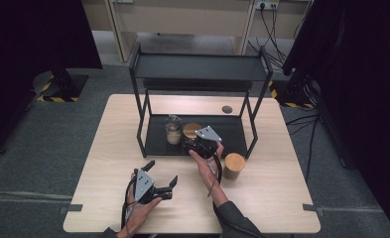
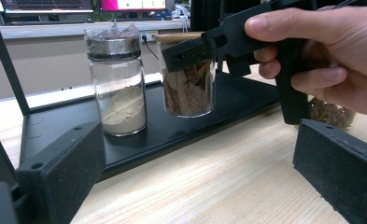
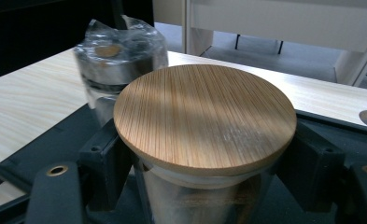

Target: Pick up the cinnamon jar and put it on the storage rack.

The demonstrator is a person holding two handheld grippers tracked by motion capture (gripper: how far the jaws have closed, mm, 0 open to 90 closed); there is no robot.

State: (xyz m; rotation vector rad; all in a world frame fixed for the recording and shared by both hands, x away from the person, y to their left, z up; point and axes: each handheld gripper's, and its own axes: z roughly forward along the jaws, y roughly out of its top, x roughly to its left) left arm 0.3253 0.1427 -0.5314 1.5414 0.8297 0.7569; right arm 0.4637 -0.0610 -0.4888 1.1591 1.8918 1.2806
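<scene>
A glass jar with a round wooden lid (image 3: 204, 116), holding brown bark-like pieces (image 2: 188, 91), stands on the lower shelf (image 1: 229, 133) of a black rack. My right gripper (image 1: 192, 142) is shut on it, one black finger (image 3: 102, 151) pressing each side just under the lid. Right beside it stands a glass jar of pale powder (image 2: 119, 88) with a plastic-wrapped metal cap. My left gripper (image 1: 161, 172) rests low over the table's front, jaws wide open with nothing between them, pointing toward the rack.
The black two-tier rack (image 1: 197, 67) sits mid-table; its top shelf overhangs the jars. A second wooden-lidded jar (image 1: 233, 165) stands on the table just right of my right hand. A small dark disc (image 1: 227, 109) lies behind the rack.
</scene>
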